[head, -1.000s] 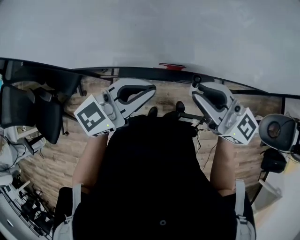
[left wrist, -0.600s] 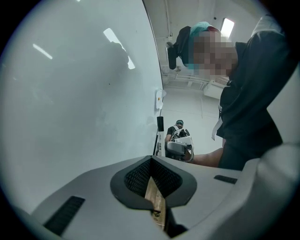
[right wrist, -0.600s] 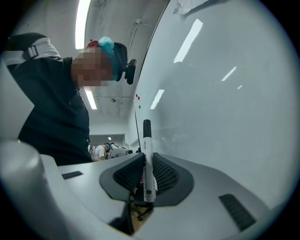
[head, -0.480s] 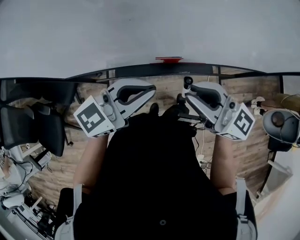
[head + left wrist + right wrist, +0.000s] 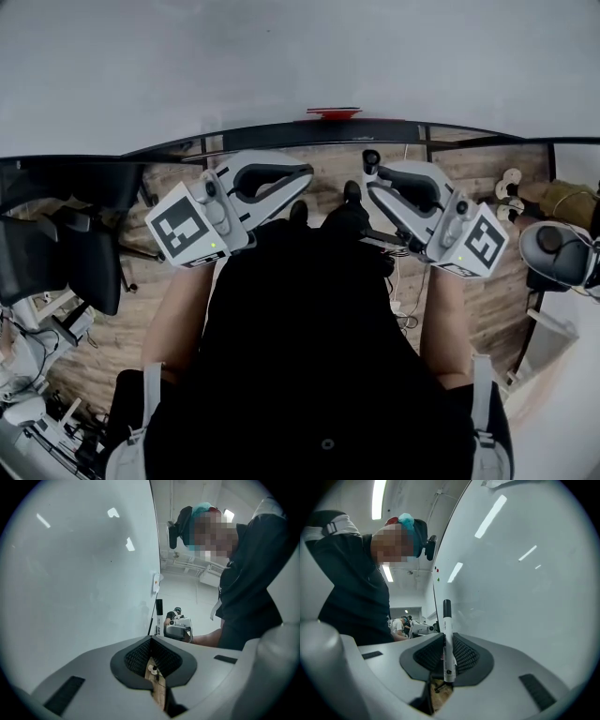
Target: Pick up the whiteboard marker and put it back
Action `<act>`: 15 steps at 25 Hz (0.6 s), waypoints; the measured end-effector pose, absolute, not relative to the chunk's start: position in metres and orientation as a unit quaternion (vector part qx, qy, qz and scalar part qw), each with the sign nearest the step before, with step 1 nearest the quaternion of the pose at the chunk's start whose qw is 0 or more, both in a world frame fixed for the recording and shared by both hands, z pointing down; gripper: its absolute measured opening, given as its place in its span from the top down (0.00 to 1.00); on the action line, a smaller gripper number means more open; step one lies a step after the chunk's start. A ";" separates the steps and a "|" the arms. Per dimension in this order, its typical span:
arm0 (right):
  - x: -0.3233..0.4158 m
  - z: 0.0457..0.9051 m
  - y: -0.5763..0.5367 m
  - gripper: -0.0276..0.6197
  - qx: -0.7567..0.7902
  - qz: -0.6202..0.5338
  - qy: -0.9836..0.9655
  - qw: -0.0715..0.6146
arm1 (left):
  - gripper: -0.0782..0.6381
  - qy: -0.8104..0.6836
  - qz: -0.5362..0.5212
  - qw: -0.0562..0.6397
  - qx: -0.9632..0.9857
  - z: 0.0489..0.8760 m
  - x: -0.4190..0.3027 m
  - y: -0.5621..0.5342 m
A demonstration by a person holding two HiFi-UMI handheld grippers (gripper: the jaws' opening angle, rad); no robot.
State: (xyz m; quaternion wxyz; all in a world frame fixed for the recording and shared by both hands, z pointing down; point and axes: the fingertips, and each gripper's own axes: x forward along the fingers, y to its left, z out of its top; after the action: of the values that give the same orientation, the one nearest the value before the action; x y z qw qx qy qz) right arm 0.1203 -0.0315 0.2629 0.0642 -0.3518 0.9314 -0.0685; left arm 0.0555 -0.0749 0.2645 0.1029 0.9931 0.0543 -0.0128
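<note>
The white-barrelled, black-capped whiteboard marker [image 5: 448, 625] stood upright, pinched between the right gripper's [image 5: 447, 654] ribbed jaws, close to the glossy whiteboard [image 5: 511, 573] near its lower edge. The left gripper's [image 5: 151, 641] jaws were pressed together on nothing. Probably best: bring the barrel level along the dark ledge [image 5: 234, 142], rest it there, then loosen.

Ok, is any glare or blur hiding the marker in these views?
Right gripper view: marker sharp, no glare on it; light streaks reflect on the whiteboard beside it. Left gripper view: fainter reflections, fisheye bends the whiteboard's edge. Head view: even light, no blur.
</note>
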 end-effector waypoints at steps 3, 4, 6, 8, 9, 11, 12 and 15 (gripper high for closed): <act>0.135 0.264 -0.021 0.85 -0.356 -0.064 0.930 0.057 | 0.87 0.058 -0.016 0.103 0.993 0.265 0.070 -0.065; 0.141 0.264 -0.017 0.85 -0.358 -0.063 0.930 0.056 | 0.87 0.058 -0.016 0.103 0.993 0.266 0.076 -0.062; 0.146 0.263 -0.018 0.85 -0.363 -0.065 0.928 0.052 | 0.87 0.058 -0.017 0.106 0.993 0.267 0.078 -0.063; 0.141 0.263 -0.027 0.85 -0.366 -0.071 0.927 0.048 | 0.87 0.055 -0.018 0.111 0.992 0.269 0.071 -0.072; 0.140 0.262 -0.030 0.85 -0.366 -0.074 0.926 0.047 | 0.87 0.052 -0.020 0.114 0.992 0.270 0.069 -0.075; 0.146 0.263 -0.031 0.85 -0.364 -0.080 0.927 0.043 | 0.87 0.043 -0.021 0.117 0.992 0.271 0.073 -0.079; 0.152 0.265 -0.029 0.85 -0.363 -0.081 0.928 0.038 | 0.87 0.036 -0.022 0.118 0.992 0.271 0.078 -0.078; 0.170 0.269 -0.027 0.85 -0.361 -0.081 0.929 0.015 | 0.87 0.016 -0.026 0.118 0.993 0.264 0.092 -0.076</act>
State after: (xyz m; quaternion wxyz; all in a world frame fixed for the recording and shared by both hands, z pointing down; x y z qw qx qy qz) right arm 0.1697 -0.0266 0.2685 0.0151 -0.3610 0.9289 -0.0806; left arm 0.0920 -0.0757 0.2643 0.1182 0.9925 0.0157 -0.0256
